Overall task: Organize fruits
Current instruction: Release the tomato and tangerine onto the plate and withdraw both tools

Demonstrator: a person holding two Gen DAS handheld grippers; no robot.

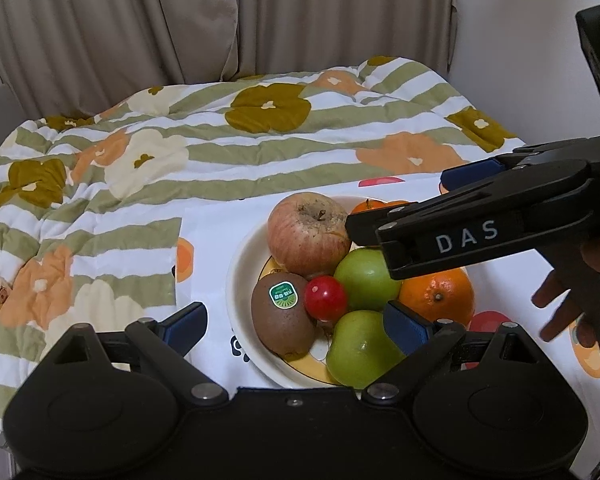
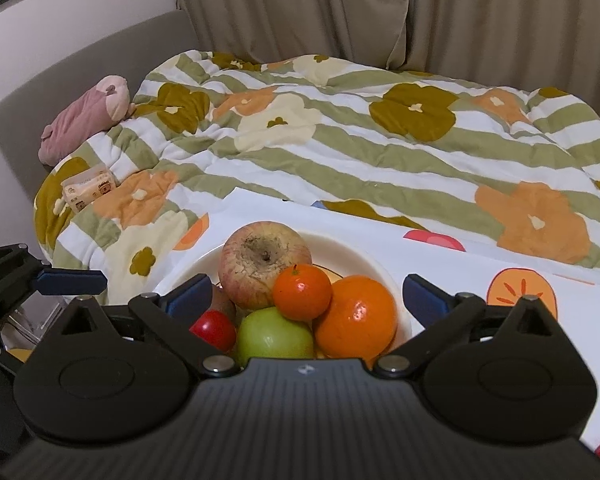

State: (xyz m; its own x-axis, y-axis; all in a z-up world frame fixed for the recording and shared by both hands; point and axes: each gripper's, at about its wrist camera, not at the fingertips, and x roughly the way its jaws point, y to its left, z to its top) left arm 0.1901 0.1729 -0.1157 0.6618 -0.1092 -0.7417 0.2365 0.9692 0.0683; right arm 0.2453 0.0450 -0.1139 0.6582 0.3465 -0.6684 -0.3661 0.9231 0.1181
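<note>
A white bowl holds a red-yellow apple, a kiwi with a green sticker, a small red fruit, two green apples, a large orange and a mandarin. My left gripper is open low over the bowl's near side, straddling the kiwi and the red fruit. My right gripper stands wide open above the bowl, and the mandarin rests on the pile between its fingers, untouched.
The bowl sits on a white sheet printed with fruit, laid on a flowered striped quilt. A pink plush and a tissue pack lie far left. Curtains hang behind. A hand holds the right gripper.
</note>
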